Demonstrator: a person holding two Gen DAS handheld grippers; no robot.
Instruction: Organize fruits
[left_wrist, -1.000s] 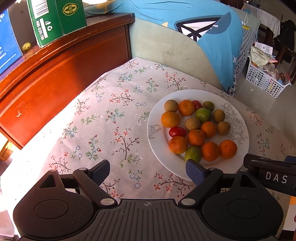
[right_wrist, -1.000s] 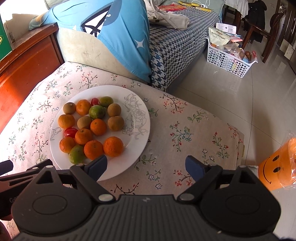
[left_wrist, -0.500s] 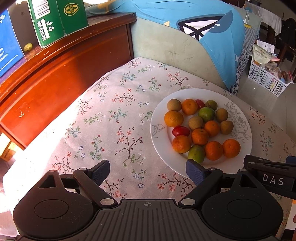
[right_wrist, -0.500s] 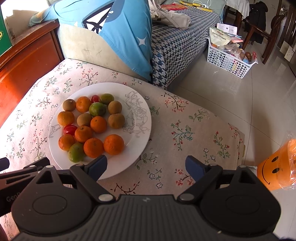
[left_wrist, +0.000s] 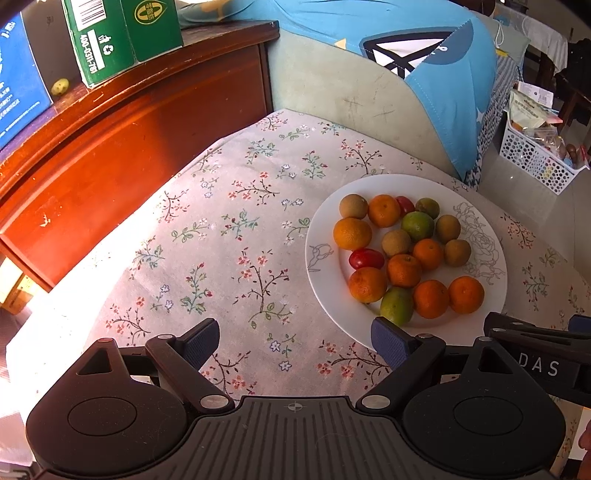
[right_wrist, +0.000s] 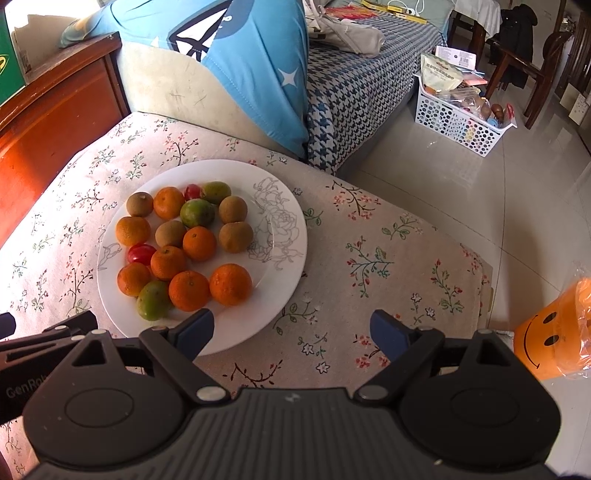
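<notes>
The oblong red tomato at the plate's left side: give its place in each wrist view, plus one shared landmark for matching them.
Left wrist view: the red tomato lies right of centre, at the left of the fruit pile, between two oranges.
Right wrist view: the red tomato lies left of centre, again at the pile's left edge.
Shared landmark: the white plate with its line-drawn rose on the right side.
</notes>
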